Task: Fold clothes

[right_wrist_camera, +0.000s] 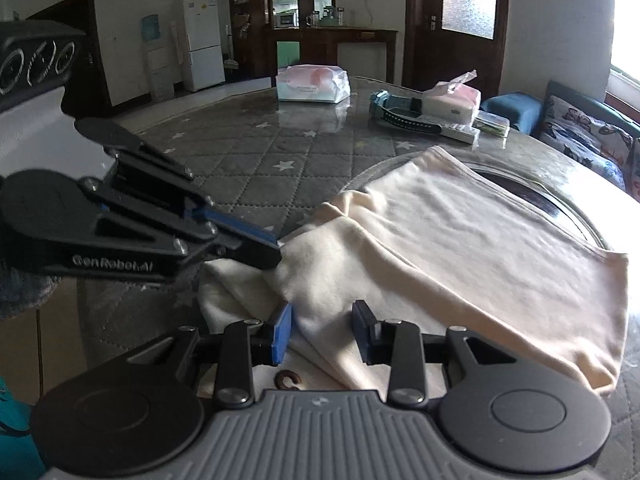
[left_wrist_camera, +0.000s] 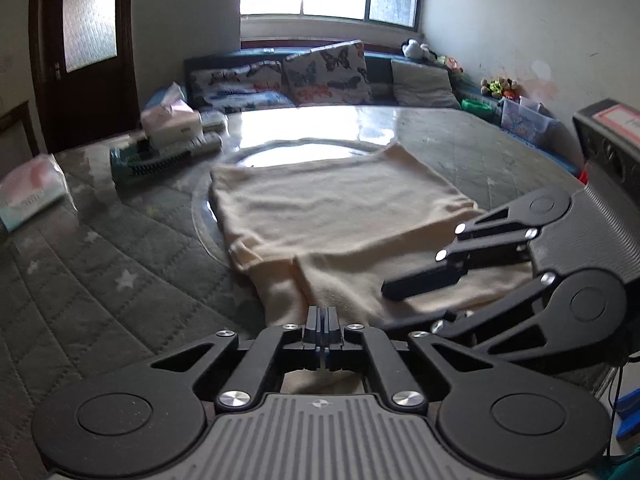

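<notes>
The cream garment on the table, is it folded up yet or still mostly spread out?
Mostly spread: the cream garment lies flat across the table, only its near end bunched into loose folds.

Tissue packs point(right_wrist_camera: 313, 83) on quilted table cover point(right_wrist_camera: 240, 148); butterfly cushions point(left_wrist_camera: 326, 72), fridge point(right_wrist_camera: 202, 42).

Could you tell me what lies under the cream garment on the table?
The cream garment lies partly on a round glass turntable, whose rim shows beyond its far edge, and partly on the grey quilted table cover. Anything else beneath it is hidden by the cloth.
</notes>
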Available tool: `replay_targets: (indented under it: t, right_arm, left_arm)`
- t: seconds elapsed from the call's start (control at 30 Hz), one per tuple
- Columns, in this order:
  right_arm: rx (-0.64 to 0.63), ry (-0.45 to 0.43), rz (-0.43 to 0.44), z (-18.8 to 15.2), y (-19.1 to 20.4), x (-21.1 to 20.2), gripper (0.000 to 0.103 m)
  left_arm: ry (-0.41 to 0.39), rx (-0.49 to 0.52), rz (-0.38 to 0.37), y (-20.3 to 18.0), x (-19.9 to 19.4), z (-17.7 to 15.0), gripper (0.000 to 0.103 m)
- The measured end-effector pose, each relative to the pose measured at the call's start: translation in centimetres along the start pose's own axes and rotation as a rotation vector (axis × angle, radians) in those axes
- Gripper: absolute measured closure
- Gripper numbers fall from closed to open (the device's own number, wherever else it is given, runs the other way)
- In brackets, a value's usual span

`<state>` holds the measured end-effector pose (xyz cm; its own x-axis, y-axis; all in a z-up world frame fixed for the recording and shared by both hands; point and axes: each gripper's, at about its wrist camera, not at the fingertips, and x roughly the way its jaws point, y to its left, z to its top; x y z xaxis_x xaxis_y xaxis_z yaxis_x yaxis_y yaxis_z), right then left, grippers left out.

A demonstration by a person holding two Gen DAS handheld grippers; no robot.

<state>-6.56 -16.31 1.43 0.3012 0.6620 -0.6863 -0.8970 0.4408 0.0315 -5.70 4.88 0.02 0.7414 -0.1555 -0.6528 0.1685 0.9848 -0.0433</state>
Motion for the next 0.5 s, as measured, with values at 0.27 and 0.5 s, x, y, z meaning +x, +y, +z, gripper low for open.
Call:
replay_targets:
  t: [0.27, 0.5]
  right_arm:
    - [0.023, -0.022, 0.008, 0.3, -0.6, -1.0, 0.070]
    - [0.125, -0.015, -0.128, 0.0, -5.2, -2.5, 0.070]
  left_arm:
    - [0.032, -0.007, 0.012, 1.3, 0.2, 0.9, 0.098]
    - [-0.033, 0.051, -0.026, 0.0, 1.2, 3.6, 0.068]
